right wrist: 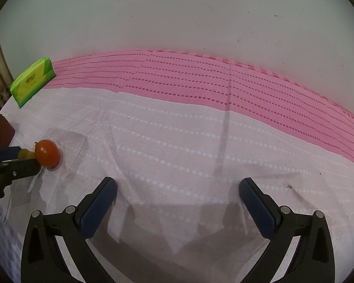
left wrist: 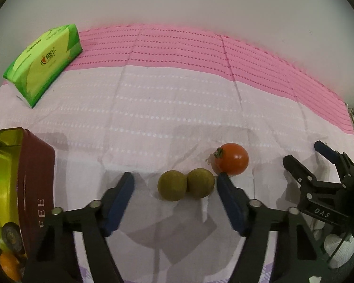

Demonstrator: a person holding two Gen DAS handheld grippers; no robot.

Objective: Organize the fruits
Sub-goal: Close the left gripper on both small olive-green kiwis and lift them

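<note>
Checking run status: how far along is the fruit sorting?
Partly done: the red tin at left already holds some fruit. In hand: nothing; the left gripper is open around two green fruits that touch each other, and the right gripper is open over bare cloth. Left: both green fruits and the tomato on the tablecloth.

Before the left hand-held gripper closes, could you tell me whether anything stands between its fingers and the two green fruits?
Nothing visible does. The left hand-held gripper is open around the two green fruits, which touch each other. The tomato lies just beyond the right finger, outside the gap.
</note>
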